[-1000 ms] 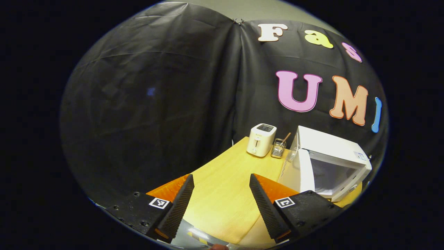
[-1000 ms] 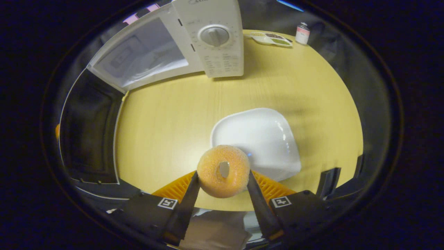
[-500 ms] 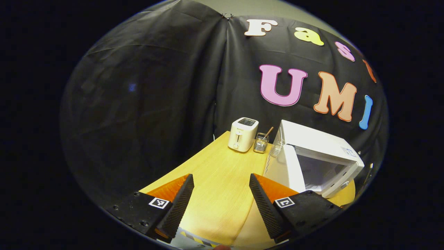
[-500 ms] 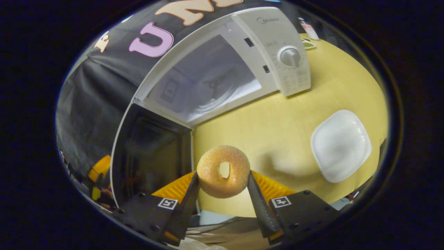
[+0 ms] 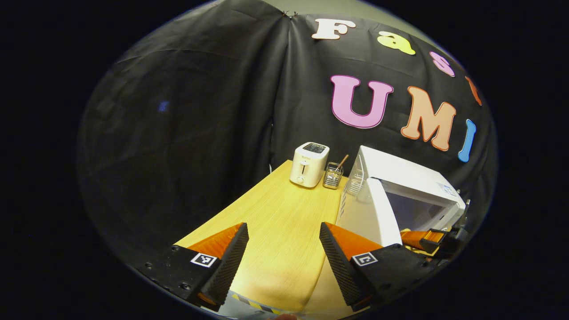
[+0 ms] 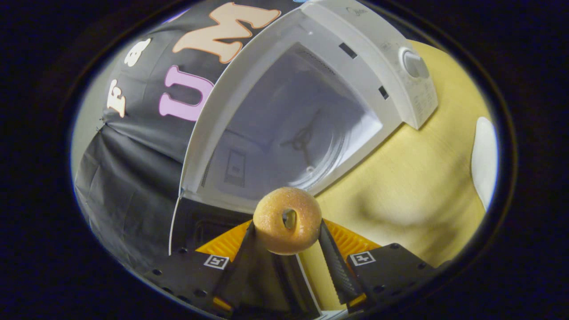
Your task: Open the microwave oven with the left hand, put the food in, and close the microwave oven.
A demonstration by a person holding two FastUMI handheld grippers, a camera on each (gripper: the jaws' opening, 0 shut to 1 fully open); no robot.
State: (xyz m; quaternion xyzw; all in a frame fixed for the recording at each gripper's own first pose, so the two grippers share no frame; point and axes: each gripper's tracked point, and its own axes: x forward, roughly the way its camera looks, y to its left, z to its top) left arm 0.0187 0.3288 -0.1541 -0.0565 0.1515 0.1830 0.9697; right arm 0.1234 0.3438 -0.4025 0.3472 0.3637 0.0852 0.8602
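A sugared doughnut (image 6: 287, 219) stands on edge between the fingers of my right gripper (image 6: 286, 231), which is shut on it, just in front of the white microwave (image 6: 338, 66). The oven's door (image 6: 195, 226) hangs open at the lower left and the pale cavity (image 6: 289, 138) with its round turntable lies straight ahead. In the left gripper view the same microwave (image 5: 400, 178) sits at the right with its door (image 5: 378, 213) swung out, and the right gripper (image 5: 438, 240) shows at its mouth. My left gripper (image 5: 283, 253) hovers open over the table edge, holding nothing.
On the yellow wooden table (image 5: 289, 222) stand a white toaster (image 5: 309, 164) and a small wire holder (image 5: 333, 174) with a stick behind the microwave. A white plate (image 6: 484, 160) lies at the right edge of the right gripper view. Black cloth walls the booth.
My right gripper has carried the doughnut away from the plate and up to the microwave's open mouth. The left gripper has drifted slightly; the right gripper now shows in its view.
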